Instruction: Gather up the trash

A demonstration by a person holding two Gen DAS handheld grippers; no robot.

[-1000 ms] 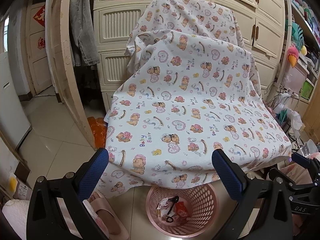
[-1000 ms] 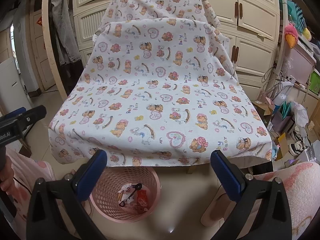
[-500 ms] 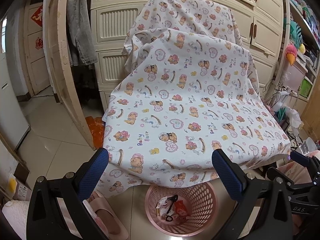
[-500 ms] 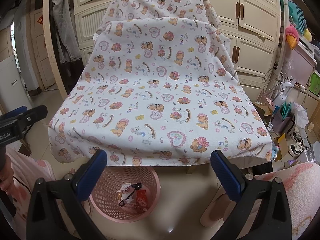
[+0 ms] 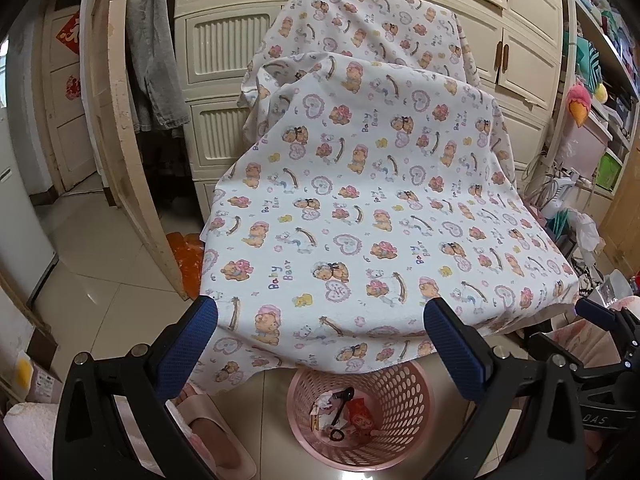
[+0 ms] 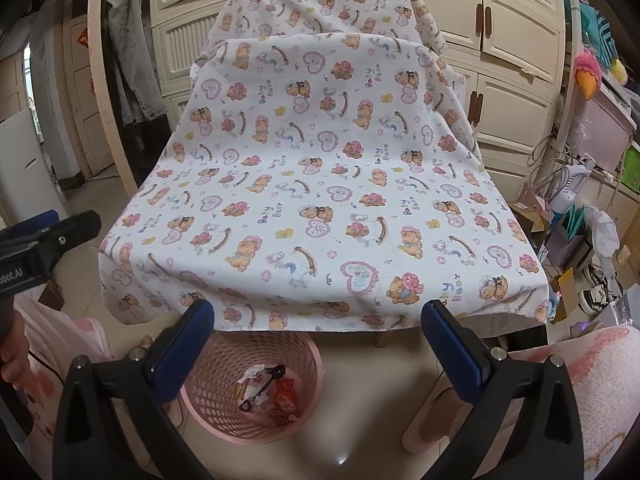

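Tools, two, hand-held, blue-padded fingers. Left tool (image 5: 320, 340): jaws spread wide, nothing between them. Right tool (image 6: 318, 338): jaws likewise wide apart and empty; its side also shows at the right edge of the left wrist view.

Basket (image 5: 404, 384), pink, perforated plastic, standing on the tiled floor (image 5: 92, 264) just below both tools, partly under the hanging hem of the sheet. Contents: trash (image 6: 266, 390), namely white crumpled paper, a red wrapper and a black key-like piece, lying at the bottom.

Sheet (image 6: 320, 184), white, bear-and-heart print, draped over furniture in front of cream cabinets (image 6: 516, 40).

Slipper (image 5: 216, 432), pink, on the floor left of the basket.
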